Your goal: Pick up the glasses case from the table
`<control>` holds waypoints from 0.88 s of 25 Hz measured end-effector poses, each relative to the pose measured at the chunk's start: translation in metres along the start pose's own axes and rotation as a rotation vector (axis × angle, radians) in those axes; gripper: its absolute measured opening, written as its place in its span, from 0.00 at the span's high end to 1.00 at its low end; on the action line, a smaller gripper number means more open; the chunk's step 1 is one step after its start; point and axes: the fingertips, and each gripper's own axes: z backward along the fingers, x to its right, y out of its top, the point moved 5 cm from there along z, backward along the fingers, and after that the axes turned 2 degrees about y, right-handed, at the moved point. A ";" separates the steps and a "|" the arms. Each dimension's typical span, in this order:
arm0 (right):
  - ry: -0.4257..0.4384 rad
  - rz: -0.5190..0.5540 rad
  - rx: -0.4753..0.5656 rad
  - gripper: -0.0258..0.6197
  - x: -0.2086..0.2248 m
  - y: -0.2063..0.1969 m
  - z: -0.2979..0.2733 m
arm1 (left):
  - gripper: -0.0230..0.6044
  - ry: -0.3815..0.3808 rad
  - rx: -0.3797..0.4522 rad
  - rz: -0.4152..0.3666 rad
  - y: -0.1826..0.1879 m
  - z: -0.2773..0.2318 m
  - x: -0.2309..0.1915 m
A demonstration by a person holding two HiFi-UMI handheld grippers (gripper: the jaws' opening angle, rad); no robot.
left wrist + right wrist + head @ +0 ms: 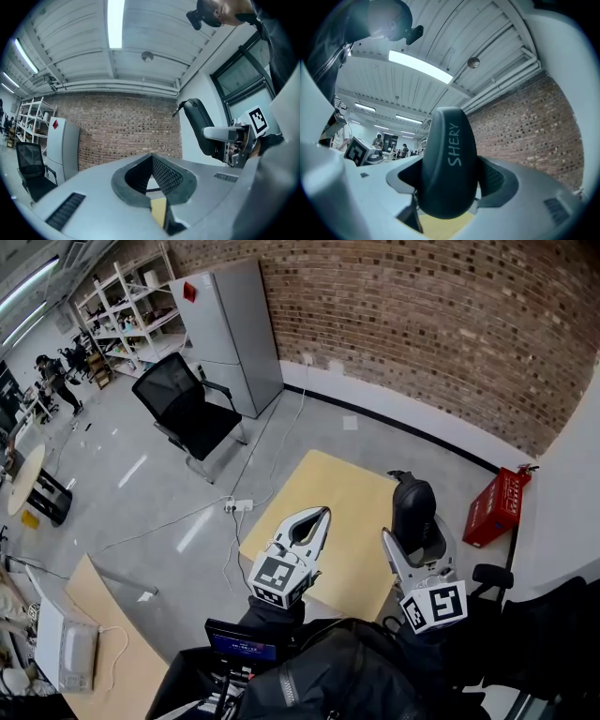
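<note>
- The dark, rounded hard-shell glasses case [447,164] with pale "SHERY" lettering on its spine sits clamped between the jaws of the right hand-held gripper [417,545], one ribbed black pad pressing each side.
- The case stands on end in that grip, its upper end pointing toward the ceiling – it is off the table.
- In the head view the case hangs over the right edge of the square pale-yellow table [328,493].
- The left hand-held gripper [317,518] hovers over the table's near edge; its jaws meet at the tips, with nothing between them (only a sliver of yellow table top shows through the gap behind).
- The two grippers are side by side – near, not touching.
- On the grey floor beyond stand a black mesh office chair [187,409] and a tall grey cabinet [230,334]; a red plastic crate [497,507] sits by the wall.
</note>
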 end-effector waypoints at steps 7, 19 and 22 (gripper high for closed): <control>-0.004 0.010 -0.003 0.40 -0.001 0.002 0.001 | 0.96 0.000 0.001 -0.004 0.001 0.001 0.001; 0.002 0.011 -0.012 0.40 -0.003 0.001 0.001 | 0.96 0.000 -0.004 -0.022 0.003 0.001 0.003; 0.008 0.012 -0.016 0.40 -0.008 -0.004 -0.001 | 0.96 0.001 -0.009 -0.022 -0.001 0.003 0.000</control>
